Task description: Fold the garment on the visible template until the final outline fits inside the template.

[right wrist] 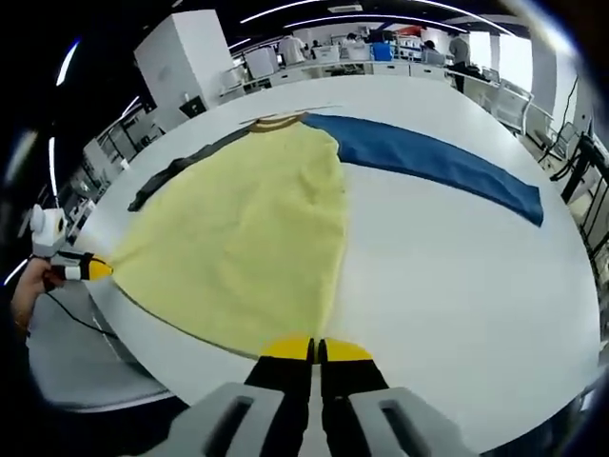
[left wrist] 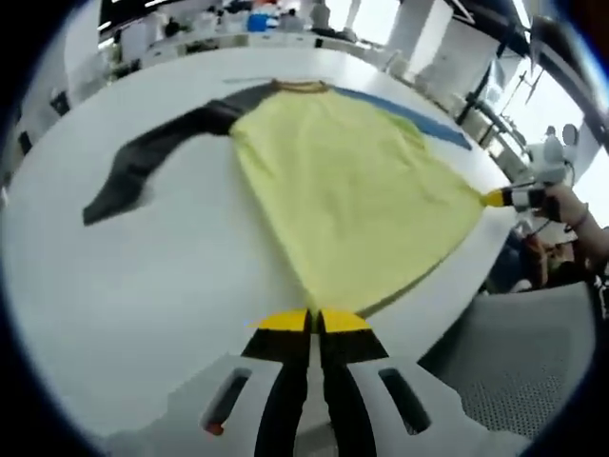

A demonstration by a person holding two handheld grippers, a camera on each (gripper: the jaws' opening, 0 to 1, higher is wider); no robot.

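A yellow shirt (left wrist: 352, 190) lies flat on the white table (left wrist: 143, 286), collar at the far side. Its dark grey sleeve (left wrist: 152, 157) stretches out to one side and its blue sleeve (left wrist: 419, 119) to the other. My left gripper (left wrist: 314, 322) is shut on one corner of the near hem. My right gripper (left wrist: 497, 198) pinches the other hem corner at the table's edge. In the right gripper view the shirt (right wrist: 247, 219), blue sleeve (right wrist: 428, 157) and grey sleeve (right wrist: 181, 169) show again. There my right gripper (right wrist: 316, 349) is shut on the hem, and the left gripper (right wrist: 92, 269) holds the far corner.
The hem lies close to the table's near edge (right wrist: 143, 328). A grey mesh chair (left wrist: 533, 362) stands just off that edge. A person's hand (left wrist: 582, 214) holds the right gripper. Desks, white pillars and people fill the room beyond the table's far side (right wrist: 381, 48).
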